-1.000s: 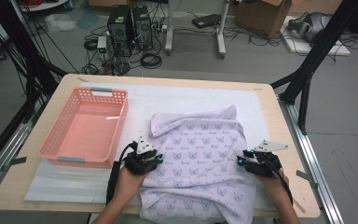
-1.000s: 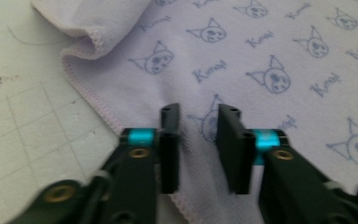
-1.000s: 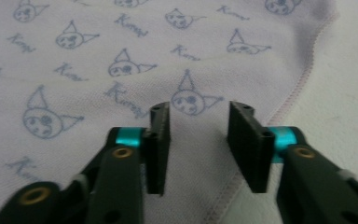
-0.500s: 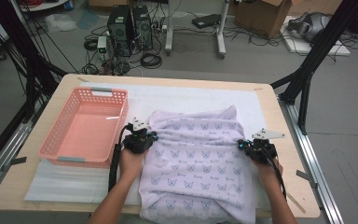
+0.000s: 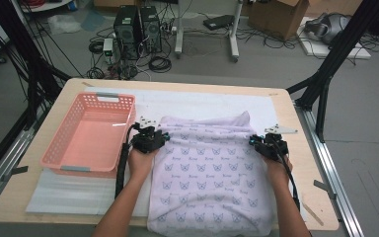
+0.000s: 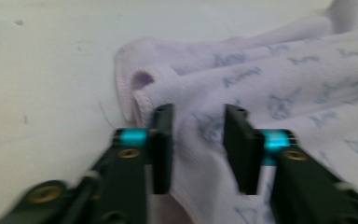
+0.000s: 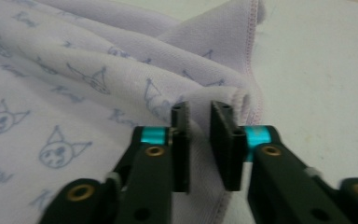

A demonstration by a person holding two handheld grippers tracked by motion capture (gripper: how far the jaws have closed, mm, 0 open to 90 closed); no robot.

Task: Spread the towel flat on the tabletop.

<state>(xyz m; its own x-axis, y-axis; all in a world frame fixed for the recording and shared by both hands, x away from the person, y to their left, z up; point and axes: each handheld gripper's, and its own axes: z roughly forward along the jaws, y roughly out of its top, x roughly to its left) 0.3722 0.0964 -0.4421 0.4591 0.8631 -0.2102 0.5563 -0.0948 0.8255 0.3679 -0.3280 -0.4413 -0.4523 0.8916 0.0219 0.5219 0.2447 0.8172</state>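
Lavender cloth (image 5: 209, 173) printed with small cat faces lies spread flat over the lower middle of the high view, on a white mat (image 5: 202, 106) that covers the wooden table (image 5: 306, 148); its near edge reaches the table's bottom edge. Left claw (image 5: 164, 137) sits at the cloth's upper left corner, held by a hand (image 5: 140, 160) coming up from the bottom of the frame. In the left gripper view its jaws have just been opening and stand apart, the folded hem of the cloth (image 6: 270, 93) lying between them in the centre of the frame without either pad pressing on it. Right claw (image 5: 254, 140) sits at the cloth's upper right edge, held by the other hand (image 5: 276, 170). In the right gripper view its jaws have also just been opening; a narrow gap shows between them at mid-frame, with a rolled edge of the cloth (image 7: 98, 70) in it, and the pads do not squeeze it. A pink plastic basket (image 5: 66, 148) rests at the left side of the high view, just beside the left claw and apart from the cloth
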